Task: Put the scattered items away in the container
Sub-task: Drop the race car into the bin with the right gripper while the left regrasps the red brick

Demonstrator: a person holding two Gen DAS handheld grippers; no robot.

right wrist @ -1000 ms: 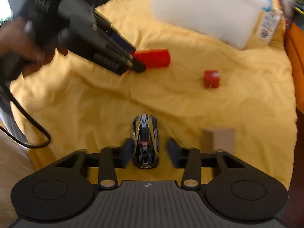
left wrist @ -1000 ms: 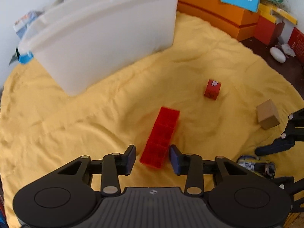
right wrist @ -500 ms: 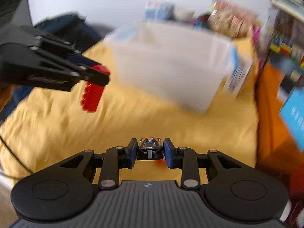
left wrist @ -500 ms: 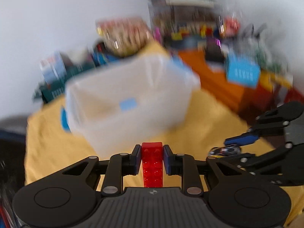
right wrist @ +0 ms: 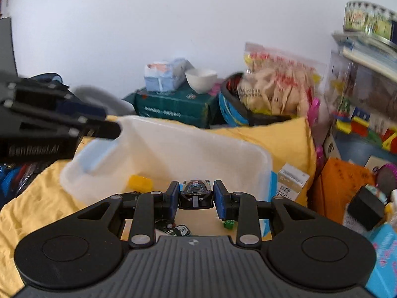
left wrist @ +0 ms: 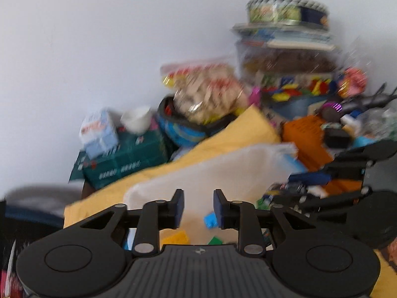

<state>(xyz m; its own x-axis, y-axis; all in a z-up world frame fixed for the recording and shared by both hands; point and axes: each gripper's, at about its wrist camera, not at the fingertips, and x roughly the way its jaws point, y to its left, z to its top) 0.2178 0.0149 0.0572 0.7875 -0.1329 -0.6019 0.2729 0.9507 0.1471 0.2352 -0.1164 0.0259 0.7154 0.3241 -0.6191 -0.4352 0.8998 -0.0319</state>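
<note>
Black toy car pinched between right tongs, above container.

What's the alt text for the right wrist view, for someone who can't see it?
The right gripper, jaws opening, has a toy car between its pads above an open white plastic bin on a yellow cloth. The left gripper reaches over the bin's left rim; cluttered boxes and bags line the wall behind.

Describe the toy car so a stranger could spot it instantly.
Find the white bin on the yellow cloth. Just above its open top, the right gripper pinches the toy car nose-on. It is the only dark, glossy toy there; the bin's other pieces are plain bright blocks.
</note>
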